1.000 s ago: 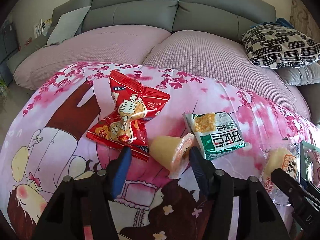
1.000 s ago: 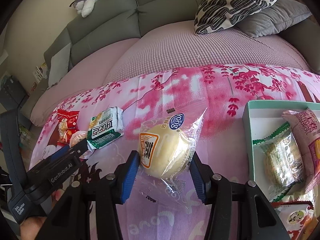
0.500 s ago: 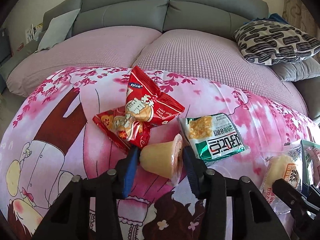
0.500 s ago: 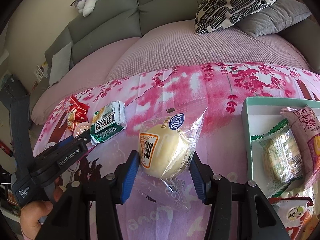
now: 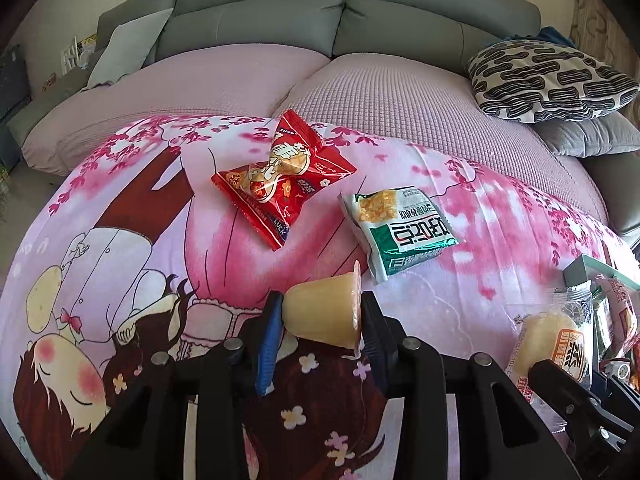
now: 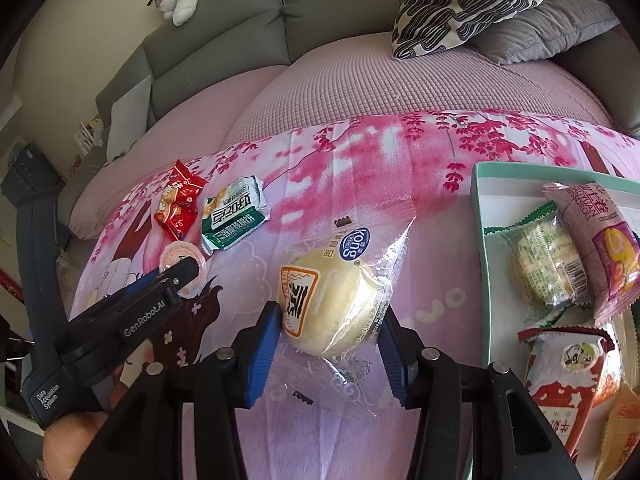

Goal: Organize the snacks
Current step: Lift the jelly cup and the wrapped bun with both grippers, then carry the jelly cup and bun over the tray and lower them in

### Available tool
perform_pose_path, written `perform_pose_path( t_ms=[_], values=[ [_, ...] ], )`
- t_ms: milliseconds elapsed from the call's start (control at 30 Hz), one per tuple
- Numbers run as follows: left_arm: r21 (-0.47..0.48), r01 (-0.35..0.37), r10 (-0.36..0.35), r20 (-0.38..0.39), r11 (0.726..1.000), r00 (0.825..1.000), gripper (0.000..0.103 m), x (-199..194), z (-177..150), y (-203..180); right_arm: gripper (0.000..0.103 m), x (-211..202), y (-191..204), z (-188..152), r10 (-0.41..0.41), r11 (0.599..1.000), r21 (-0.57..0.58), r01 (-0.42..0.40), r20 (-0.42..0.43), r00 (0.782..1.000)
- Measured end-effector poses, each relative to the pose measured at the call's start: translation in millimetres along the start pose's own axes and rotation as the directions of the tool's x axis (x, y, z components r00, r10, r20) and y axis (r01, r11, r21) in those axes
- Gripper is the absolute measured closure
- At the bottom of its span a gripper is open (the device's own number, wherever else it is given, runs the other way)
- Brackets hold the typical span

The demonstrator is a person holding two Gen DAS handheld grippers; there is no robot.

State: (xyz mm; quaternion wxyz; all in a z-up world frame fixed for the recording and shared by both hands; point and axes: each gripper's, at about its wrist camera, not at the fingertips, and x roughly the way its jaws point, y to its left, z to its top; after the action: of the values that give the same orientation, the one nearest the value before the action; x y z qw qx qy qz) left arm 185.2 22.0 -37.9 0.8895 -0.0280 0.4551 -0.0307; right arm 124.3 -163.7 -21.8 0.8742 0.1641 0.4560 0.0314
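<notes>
Left gripper (image 5: pixel 320 316) clamping a jelly cup (image 5: pixel 326 312), right gripper (image 6: pixel 330 322) pinching a wrapped bun (image 6: pixel 332 304), pink cartoon blanket (image 5: pixel 120 240) over mauve-covered grey sofa (image 5: pixel 360 12), patterned cushion (image 6: pixel 472 0)

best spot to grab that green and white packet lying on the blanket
Grip the green and white packet across its short width near the middle, coming from above. It lies flat on the blanket, so its puffed centre gives more to pinch than the thin crimped ends. The red packet lies apart, leaving room.

Left gripper (image 5: pixel 320 320) jaws now clamped on the jelly cup (image 5: pixel 324 312), previously open around it.
</notes>
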Motion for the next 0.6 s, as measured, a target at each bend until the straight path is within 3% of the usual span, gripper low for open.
perform_pose_path(
  t_ms=[433,600],
  values=[
    [0.001,0.022,-0.022,0.01,1.0,1.0,0.063,-49.3,-8.0,-24.1,0.053,-79.3,-31.9,-0.4,0.007,0.999,0.042,-0.013,0.148,0.989],
    [0.024,0.056,-0.056,0.011,0.998,0.998,0.063,-62.3,-3.2,-47.8,0.053,-96.9,-56.8,4.5,-0.035,0.997,0.079,0.021,0.178,0.983]
  ],
)
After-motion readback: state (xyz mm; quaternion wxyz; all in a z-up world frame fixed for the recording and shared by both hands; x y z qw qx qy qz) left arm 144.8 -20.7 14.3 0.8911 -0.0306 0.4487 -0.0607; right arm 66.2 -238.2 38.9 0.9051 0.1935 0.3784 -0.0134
